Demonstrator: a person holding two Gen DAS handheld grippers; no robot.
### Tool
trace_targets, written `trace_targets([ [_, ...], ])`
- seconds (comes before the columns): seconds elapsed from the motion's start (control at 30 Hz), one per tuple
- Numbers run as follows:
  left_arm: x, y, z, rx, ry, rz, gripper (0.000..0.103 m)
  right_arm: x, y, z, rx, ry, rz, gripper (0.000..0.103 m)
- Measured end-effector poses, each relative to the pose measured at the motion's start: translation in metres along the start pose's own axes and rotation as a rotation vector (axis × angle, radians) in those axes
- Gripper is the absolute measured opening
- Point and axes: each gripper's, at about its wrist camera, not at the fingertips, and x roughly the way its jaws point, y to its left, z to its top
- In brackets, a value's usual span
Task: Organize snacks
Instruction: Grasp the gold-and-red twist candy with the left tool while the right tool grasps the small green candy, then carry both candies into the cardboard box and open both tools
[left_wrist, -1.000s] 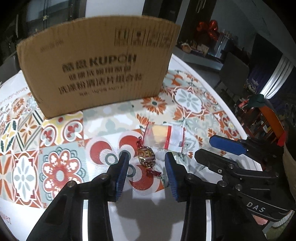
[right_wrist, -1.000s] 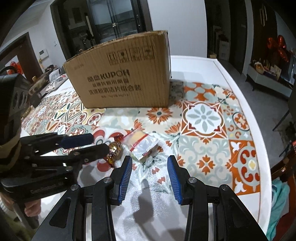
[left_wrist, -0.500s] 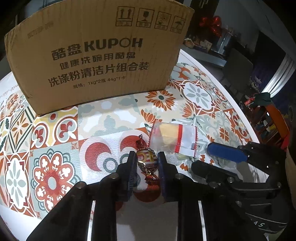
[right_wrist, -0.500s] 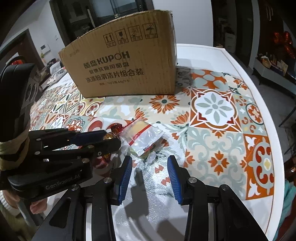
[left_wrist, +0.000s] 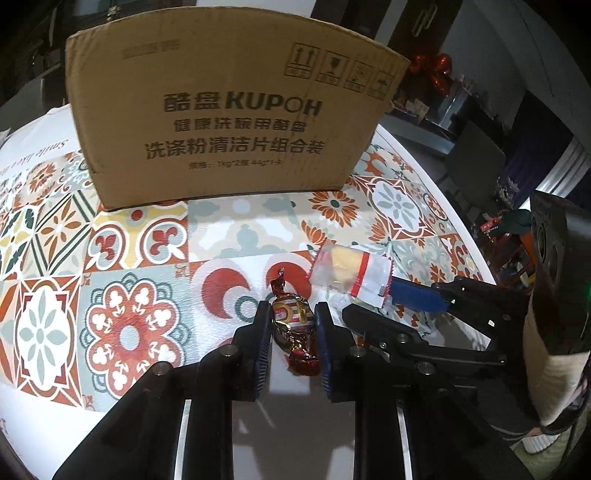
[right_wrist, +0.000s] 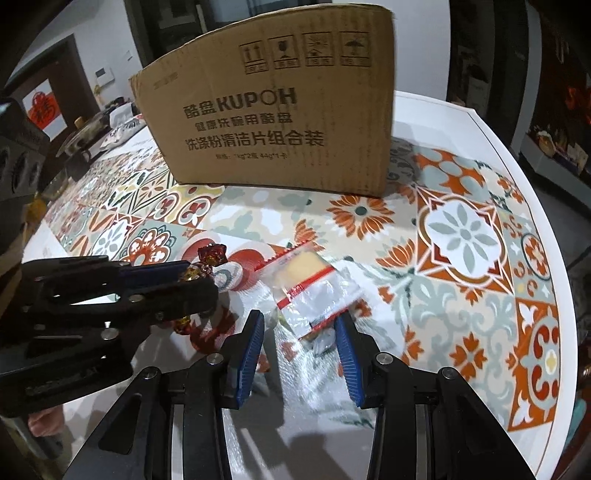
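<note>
In the left wrist view, the left gripper (left_wrist: 290, 321) has its fingers (left_wrist: 261, 339) drawn in close on a wrapped candy (left_wrist: 293, 325), one blue pad against each flank of its striped gold-and-red body; one red twisted end pokes out ahead of the fingertips, the other trails back between the fingers over the surface (left_wrist: 122, 280), which is covered in a tile-patterned cloth. Just ahead and to the right lies a clear snack packet (left_wrist: 351, 271) with a yellow piece inside and a red stripe, flat on the surface. The right gripper (left_wrist: 369, 304) reaches in from the right, its blue-padded finger touching the packet's near edge. A cardboard box (left_wrist: 229, 122) printed KUPOH stands upright farther back. In the right wrist view, the right gripper (right_wrist: 301, 332) has its fingers (right_wrist: 249, 350) standing apart with a clear gap; the snack packet (right_wrist: 312, 291) lies with its near end between the fingertips, close against the right pad, well clear of the left one, so nothing is pinched. This view shows the left gripper (right_wrist: 199, 275) from the side at left, the wrapped candy (right_wrist: 207, 258) peeking above and below its fingers; whether the candy is off the surface cannot be told. It also shows the cardboard box (right_wrist: 280, 110) with its right edge, and the surface (right_wrist: 461, 236) stretching to a white rim, which the left view cuts short.
</note>
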Motion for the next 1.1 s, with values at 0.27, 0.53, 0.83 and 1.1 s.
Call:
trace_targets([
  [0.27,-0.006,0.011,-0.007,-0.029,-0.005,0.003,0.024,0.001,0.014,-0.004,-0.066,-0.028,-0.076,0.023],
  [0.53,-0.022,0.003,-0.012,-0.006,-0.040,0.001,0.024,-0.021,0.020,-0.008,-0.007,-0.047,-0.022,0.022],
  [0.83,-0.052,-0.002,-0.017,0.023,-0.102,0.005,0.024,-0.050,0.029,-0.005,0.021,-0.106,-0.028,0.022],
  [1.1,-0.082,-0.009,-0.012,0.046,-0.168,0.008,0.024,-0.078,0.035,0.004,0.027,-0.160,-0.029,0.022],
])
